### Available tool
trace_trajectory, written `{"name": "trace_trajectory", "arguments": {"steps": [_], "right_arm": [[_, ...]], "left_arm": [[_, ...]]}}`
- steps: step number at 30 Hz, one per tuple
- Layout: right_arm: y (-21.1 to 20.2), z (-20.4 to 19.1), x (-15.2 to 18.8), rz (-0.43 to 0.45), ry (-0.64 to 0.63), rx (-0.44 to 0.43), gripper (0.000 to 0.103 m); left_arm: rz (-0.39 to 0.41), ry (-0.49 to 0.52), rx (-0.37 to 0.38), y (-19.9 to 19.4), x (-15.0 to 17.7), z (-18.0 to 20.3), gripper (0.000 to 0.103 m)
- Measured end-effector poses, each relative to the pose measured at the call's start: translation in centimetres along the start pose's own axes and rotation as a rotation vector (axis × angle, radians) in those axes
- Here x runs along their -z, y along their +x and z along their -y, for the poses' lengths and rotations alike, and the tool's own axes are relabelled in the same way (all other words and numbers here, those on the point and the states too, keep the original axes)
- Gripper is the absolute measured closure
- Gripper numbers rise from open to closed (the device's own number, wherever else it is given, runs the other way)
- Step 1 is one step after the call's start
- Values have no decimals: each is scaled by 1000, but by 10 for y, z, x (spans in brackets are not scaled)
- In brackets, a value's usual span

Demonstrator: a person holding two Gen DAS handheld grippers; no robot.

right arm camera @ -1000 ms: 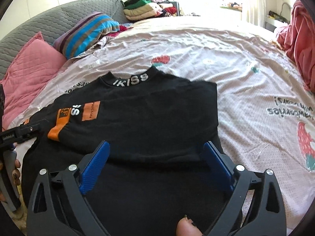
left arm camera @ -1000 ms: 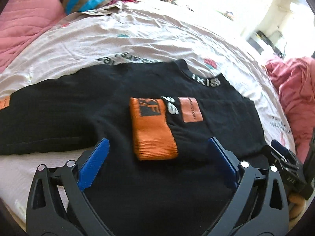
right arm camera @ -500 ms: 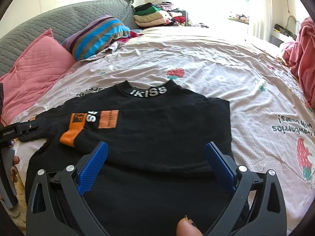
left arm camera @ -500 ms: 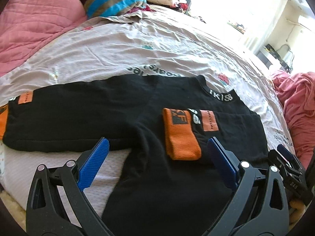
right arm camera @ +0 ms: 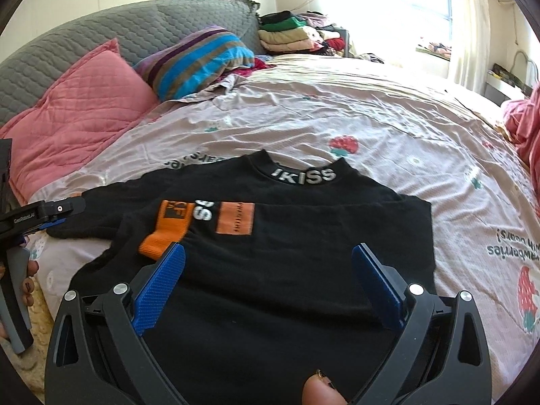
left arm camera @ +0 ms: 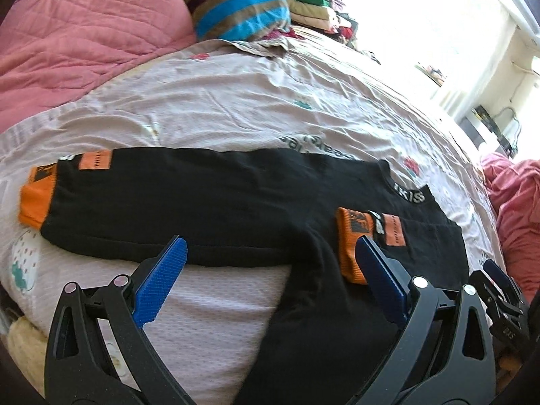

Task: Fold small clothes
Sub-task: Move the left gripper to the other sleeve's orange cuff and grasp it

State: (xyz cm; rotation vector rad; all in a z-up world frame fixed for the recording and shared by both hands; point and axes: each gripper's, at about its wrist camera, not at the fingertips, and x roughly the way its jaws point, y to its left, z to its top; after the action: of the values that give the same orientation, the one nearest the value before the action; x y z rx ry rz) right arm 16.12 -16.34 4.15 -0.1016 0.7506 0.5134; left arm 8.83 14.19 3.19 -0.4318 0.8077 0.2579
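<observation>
A black sweater (left arm camera: 236, 202) with orange cuffs and a white-lettered collar (right arm camera: 303, 175) lies flat on the bed. Its right sleeve is folded across the chest, with the orange cuff (right arm camera: 168, 233) on the body. The left sleeve (left arm camera: 152, 195) lies stretched out sideways, its orange cuff (left arm camera: 35, 199) at the far left. My left gripper (left arm camera: 270, 280) is open and empty above the sweater's left side, near the armpit. My right gripper (right arm camera: 270, 287) is open and empty above the lower body of the sweater. The left gripper also shows in the right wrist view (right arm camera: 50, 212).
The bed sheet (right arm camera: 371, 108) is pale pink with strawberry prints. A pink quilted pillow (right arm camera: 77, 111) and a striped pillow (right arm camera: 202, 57) lie at the head. Folded clothes (right arm camera: 290, 33) are stacked behind. A pink blanket (left arm camera: 519, 209) is heaped at the right.
My left gripper has swung left, bringing the outstretched left sleeve and its cuff into view. My right gripper has pulled back a little. Both stay open.
</observation>
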Motion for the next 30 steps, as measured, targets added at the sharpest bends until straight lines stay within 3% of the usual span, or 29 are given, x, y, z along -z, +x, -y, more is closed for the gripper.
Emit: {"name": "trace_trajectory", "arguments": {"steps": [30], "right_arm": [[34, -138, -29, -11, -211, -195, 5]], "left_arm": [[45, -258, -110, -17, -3, -120, 10]]}}
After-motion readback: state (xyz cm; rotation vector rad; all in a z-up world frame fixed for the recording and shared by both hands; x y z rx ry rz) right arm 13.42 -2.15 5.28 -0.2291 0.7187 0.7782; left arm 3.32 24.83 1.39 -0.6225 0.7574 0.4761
